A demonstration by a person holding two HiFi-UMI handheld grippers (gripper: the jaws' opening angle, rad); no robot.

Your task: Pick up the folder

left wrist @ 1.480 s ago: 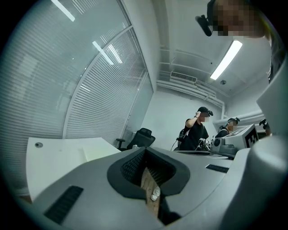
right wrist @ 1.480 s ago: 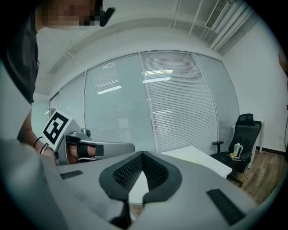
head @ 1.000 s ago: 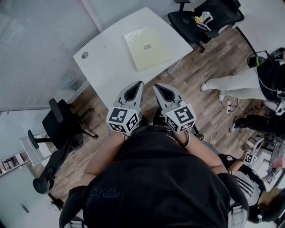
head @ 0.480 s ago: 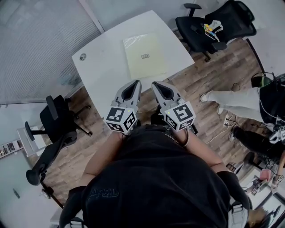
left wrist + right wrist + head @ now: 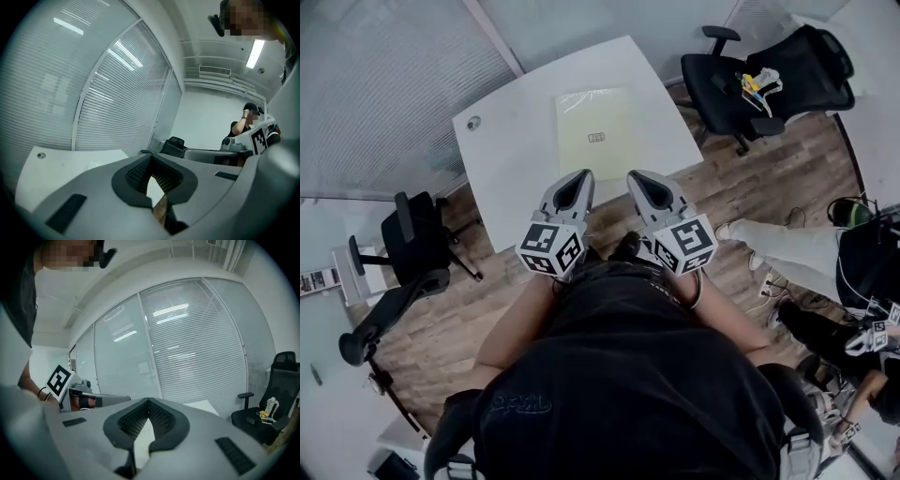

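Observation:
A pale yellow folder (image 5: 596,130) with a small label lies flat on the white table (image 5: 511,159), toward its far right side. My left gripper (image 5: 581,175) and right gripper (image 5: 633,175) are held side by side over the table's near edge, both shut and empty, well short of the folder. In the left gripper view the left gripper (image 5: 151,157) has its tips touching, with the table (image 5: 70,161) beyond. The right gripper (image 5: 148,401) in its own view is likewise closed at the tips.
A black office chair (image 5: 764,80) with small colourful items on its seat stands right of the table. Another black chair (image 5: 408,248) stands at the left. A person's legs (image 5: 787,248) are at the right on the wooden floor. Window blinds (image 5: 384,84) run behind the table.
The table and folder have shifted lower and more central in the head view as I come closer. Both grippers stay shut and side by side.

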